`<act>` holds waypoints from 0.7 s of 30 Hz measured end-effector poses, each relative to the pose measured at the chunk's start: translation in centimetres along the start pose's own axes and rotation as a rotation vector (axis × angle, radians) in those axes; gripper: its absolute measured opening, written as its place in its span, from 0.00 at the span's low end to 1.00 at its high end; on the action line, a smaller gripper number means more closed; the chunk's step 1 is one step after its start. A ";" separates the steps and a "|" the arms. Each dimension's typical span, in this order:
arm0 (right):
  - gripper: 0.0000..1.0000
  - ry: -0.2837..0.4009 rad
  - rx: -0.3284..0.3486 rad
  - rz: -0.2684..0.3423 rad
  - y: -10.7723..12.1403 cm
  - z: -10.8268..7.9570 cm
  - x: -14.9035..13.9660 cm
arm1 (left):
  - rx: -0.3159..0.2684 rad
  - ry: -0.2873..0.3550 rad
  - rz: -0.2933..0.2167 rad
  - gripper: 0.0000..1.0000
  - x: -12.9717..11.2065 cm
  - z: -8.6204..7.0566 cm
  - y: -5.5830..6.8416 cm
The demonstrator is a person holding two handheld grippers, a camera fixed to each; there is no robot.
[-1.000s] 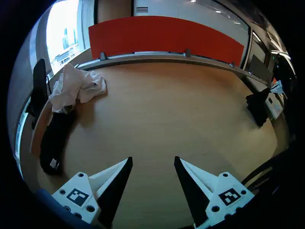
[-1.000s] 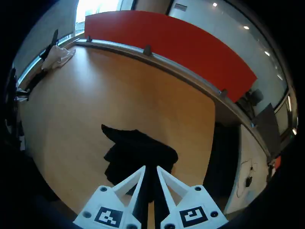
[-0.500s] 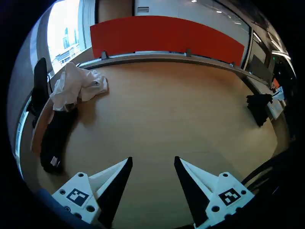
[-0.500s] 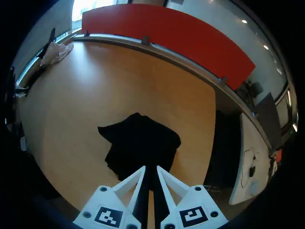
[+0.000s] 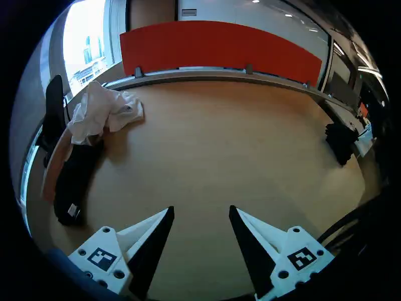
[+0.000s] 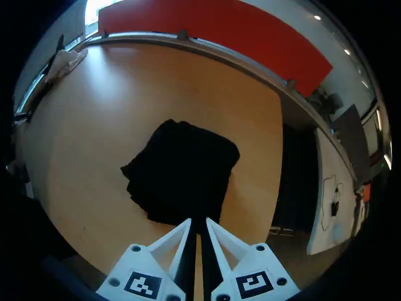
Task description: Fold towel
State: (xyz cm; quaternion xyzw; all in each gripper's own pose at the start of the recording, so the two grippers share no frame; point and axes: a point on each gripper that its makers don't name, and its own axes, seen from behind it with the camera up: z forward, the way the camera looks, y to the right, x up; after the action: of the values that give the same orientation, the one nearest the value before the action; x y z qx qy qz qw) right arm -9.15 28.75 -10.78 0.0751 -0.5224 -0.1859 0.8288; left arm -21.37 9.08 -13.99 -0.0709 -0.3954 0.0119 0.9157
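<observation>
Pinching near edge of towel (image 6: 183, 173) with right fingers (image 6: 181, 247), closed tight | left fingers (image 5: 149, 237) wide open, holding nothing, over desk (image 5: 225, 150) | white cloth (image 5: 103, 110) at far-left corner

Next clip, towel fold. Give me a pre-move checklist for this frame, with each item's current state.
1. Right gripper grips the black towel: ok, fingers shut on its near edge.
2. Left gripper open and free: ok, it holds nothing and is above bare table.
3. Towel on the table: ok, it lies short of the table's right edge.
4. Towel outline square: not ok, its left corner is bunched and ragged.
5. Creases in the towel: cannot tell, the fabric is too dark.
6. White cloth clear of the towel: ok, it is piled at the far corner, apart.
</observation>
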 end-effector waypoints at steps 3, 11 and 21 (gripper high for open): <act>0.05 -0.015 -0.002 0.019 0.2 0.6 -0.8 | 0.005 -0.002 0.001 0.81 -0.1 -0.1 -0.1; 0.05 -0.049 -0.011 0.064 0.5 2.2 -2.4 | 0.012 -0.003 0.001 0.81 -0.1 -0.3 -0.3; 0.05 -0.094 -0.020 0.106 0.7 4.3 -4.1 | 0.022 -0.008 0.003 0.81 -0.3 -0.5 -0.4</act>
State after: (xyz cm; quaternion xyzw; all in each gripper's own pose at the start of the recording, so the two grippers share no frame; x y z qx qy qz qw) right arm -14.45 31.28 -12.10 0.0301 -0.5620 -0.1504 0.8128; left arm -21.20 8.64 -14.48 -0.0613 -0.3988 0.0181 0.9148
